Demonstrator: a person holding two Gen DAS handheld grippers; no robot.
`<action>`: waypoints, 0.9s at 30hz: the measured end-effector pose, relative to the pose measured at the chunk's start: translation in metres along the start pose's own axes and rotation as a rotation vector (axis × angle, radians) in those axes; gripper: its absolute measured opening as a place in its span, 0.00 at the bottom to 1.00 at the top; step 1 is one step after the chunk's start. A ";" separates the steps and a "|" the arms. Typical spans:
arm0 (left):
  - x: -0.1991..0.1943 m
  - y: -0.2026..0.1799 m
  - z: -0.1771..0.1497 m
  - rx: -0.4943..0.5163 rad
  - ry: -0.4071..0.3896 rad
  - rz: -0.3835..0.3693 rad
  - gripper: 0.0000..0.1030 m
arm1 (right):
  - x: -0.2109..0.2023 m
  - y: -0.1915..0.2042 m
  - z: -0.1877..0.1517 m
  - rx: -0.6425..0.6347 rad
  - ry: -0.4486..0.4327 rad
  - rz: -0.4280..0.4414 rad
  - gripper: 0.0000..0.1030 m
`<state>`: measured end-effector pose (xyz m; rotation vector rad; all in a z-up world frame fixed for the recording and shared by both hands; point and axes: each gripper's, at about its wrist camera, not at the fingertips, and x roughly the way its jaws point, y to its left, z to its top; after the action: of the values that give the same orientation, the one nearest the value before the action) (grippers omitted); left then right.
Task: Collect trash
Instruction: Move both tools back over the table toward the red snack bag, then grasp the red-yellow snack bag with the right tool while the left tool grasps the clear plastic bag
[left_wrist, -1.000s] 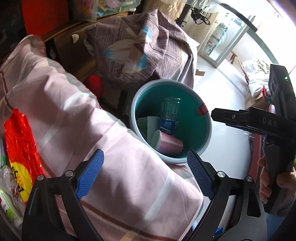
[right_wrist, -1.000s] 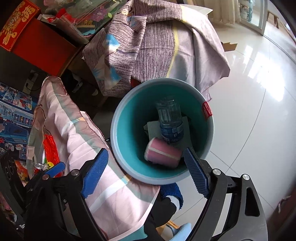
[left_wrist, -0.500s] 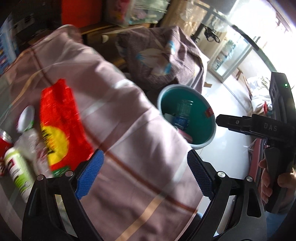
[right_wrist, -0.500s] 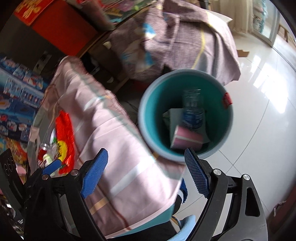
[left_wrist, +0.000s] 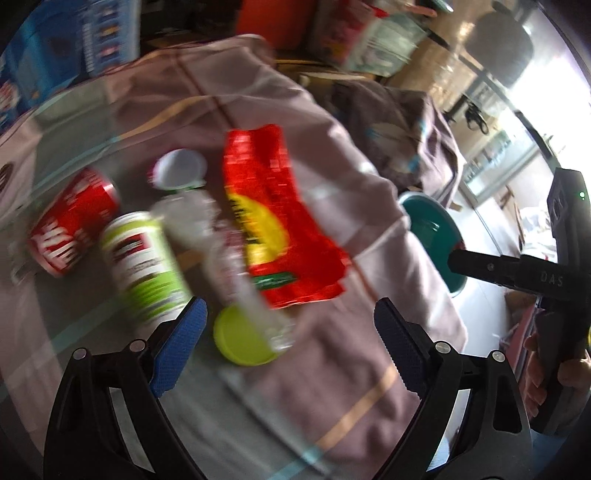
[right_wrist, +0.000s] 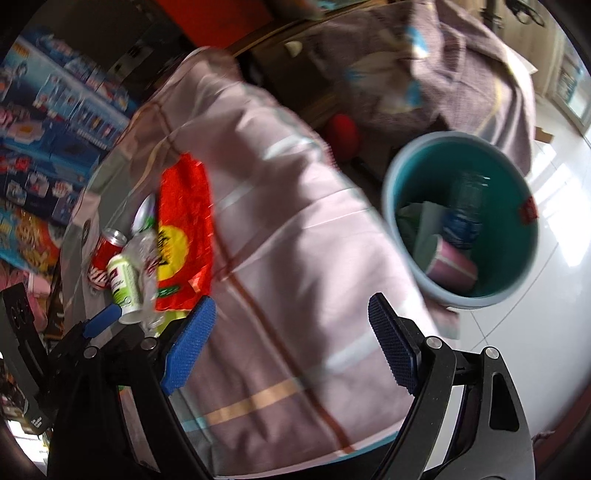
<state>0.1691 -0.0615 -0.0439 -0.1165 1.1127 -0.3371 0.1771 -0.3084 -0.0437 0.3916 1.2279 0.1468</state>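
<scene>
Left wrist view: the left gripper (left_wrist: 288, 339) has its jaws spread wide with nothing between the blue pads (left_wrist: 179, 350); it hangs above a table covered by a pink striped cloth (left_wrist: 332, 369). The trash lies in a cluster on the cloth: a red can (left_wrist: 74, 225) on its side at the far left; a green-and-white can (left_wrist: 146, 266) just beside it; a crumpled clear plastic bottle (left_wrist: 221, 251) to the right of that, with a yellow-green lid (left_wrist: 240, 341) near its lower end; a white lid (left_wrist: 181, 170) above the bottle; a red and yellow snack wrapper (left_wrist: 280, 221) lying flat on the right of the cluster. Motion blur hides the labels. The teal bin (left_wrist: 432, 229) shows only as a sliver past the cloth's edge, its contents hidden. The right gripper's body (left_wrist: 517, 266) shows at the right edge, held by a hand (left_wrist: 554, 376); its fingertips are out of this view.

Right wrist view: the right gripper (right_wrist: 291, 347) likewise stands wide apart and empty; its pads (right_wrist: 190, 345) frame bare cloth. Here the bin (right_wrist: 391, 206) is seen from above on the pale tiled floor (right_wrist: 554, 295), beside the table; inside it lie a clear bottle with a blue label (right_wrist: 465, 206), a pink cup (right_wrist: 450, 266) on its side, and pale paper (right_wrist: 424, 225). The same cluster of trash appears small at the left; the wrapper (right_wrist: 184, 229), red can (right_wrist: 105, 258) and green-and-white can (right_wrist: 123, 284) are distinguishable. One blue pad of the left gripper (right_wrist: 101, 320) shows near them. A grey patterned cloth (right_wrist: 461, 62) covers furniture behind the bin; stacked printed boxes (right_wrist: 48, 122) stand at the far left.
</scene>
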 end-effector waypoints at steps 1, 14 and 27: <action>-0.001 0.007 -0.002 -0.011 -0.003 0.005 0.90 | 0.002 0.005 -0.001 -0.007 0.005 0.000 0.79; 0.001 0.090 -0.003 -0.127 -0.011 0.083 0.91 | 0.037 0.053 0.011 -0.071 0.054 -0.017 0.79; 0.003 0.130 0.004 -0.175 -0.010 0.064 0.91 | 0.121 0.116 0.046 -0.167 0.118 -0.074 0.79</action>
<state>0.2006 0.0603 -0.0782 -0.2364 1.1325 -0.1820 0.2721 -0.1721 -0.0952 0.1937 1.3343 0.2097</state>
